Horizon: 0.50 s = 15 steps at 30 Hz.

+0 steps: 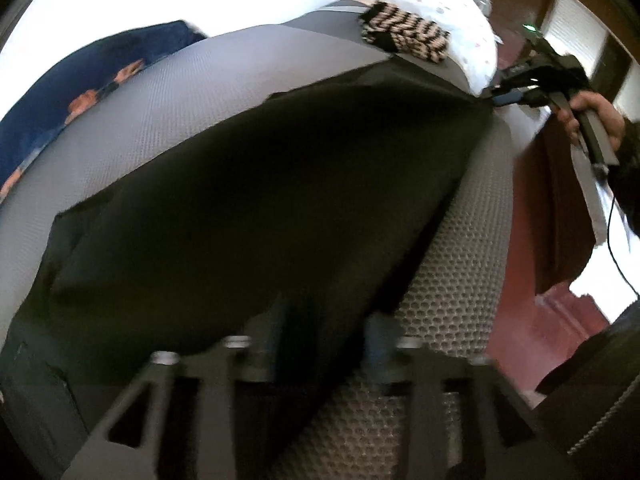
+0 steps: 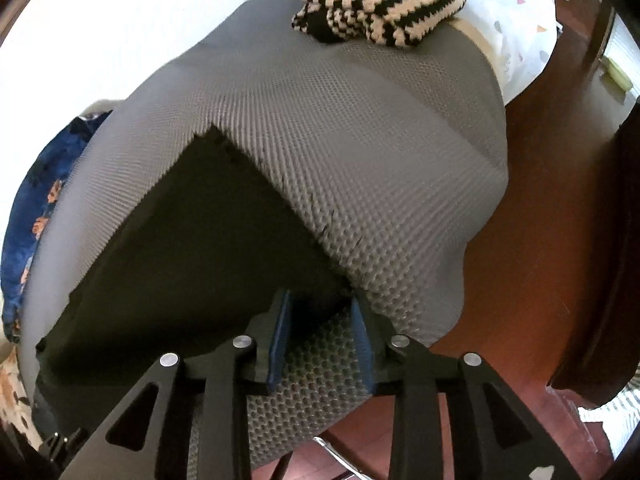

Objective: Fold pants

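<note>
Dark pants (image 1: 260, 200) lie spread on a grey mesh-textured mat (image 1: 168, 112); they also show in the right wrist view (image 2: 192, 240). My left gripper (image 1: 324, 332) is at the pants' near edge, its jaws apart with dark cloth between the blurred fingers. My right gripper (image 2: 320, 312) is open at a corner of the pants, its blue pads (image 2: 280, 336) on either side of the cloth edge. In the left wrist view the right gripper (image 1: 500, 96) touches the far right corner of the pants, held by a hand.
A striped black-and-tan knitted cloth (image 2: 380, 4) lies at the far end of the mat, next to a white dotted cloth (image 2: 524, 32). A blue patterned cloth (image 1: 60, 96) lies at the left. Red-brown floor (image 2: 540, 220) is to the right, past the mat's edge.
</note>
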Available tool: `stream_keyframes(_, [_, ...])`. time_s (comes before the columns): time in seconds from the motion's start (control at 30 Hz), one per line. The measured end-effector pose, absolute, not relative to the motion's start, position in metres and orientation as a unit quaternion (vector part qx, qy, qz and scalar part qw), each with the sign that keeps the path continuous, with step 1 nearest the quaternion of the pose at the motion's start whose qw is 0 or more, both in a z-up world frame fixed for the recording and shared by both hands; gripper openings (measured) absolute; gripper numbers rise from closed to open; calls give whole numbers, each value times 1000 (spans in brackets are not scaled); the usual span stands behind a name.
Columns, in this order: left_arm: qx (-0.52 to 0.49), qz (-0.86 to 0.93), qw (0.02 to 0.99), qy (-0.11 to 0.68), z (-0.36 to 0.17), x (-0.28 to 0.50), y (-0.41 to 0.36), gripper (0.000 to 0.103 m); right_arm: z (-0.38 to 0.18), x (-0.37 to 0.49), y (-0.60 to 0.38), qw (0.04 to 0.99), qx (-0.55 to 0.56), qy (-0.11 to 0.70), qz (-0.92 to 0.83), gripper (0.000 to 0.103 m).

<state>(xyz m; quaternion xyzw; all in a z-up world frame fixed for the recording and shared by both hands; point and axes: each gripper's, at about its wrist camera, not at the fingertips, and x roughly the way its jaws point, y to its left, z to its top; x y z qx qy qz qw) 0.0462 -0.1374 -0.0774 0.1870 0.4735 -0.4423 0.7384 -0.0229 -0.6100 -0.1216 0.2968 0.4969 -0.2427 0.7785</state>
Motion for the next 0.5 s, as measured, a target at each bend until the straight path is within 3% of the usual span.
stream_keyframes(0.07, [169,-444,742,473,-70,50,-132,64,-108,-14,-614,794,287,485,-228,29])
stream_keyframes(0.2, [128,-438,754,473,-57,66,-117,65,-93,27,-626,823,292,466,-144,29])
stream_keyframes(0.5, [28,-318,806,498,-56,122,-72,65,-131,135,-636,810,267,520,-56,29])
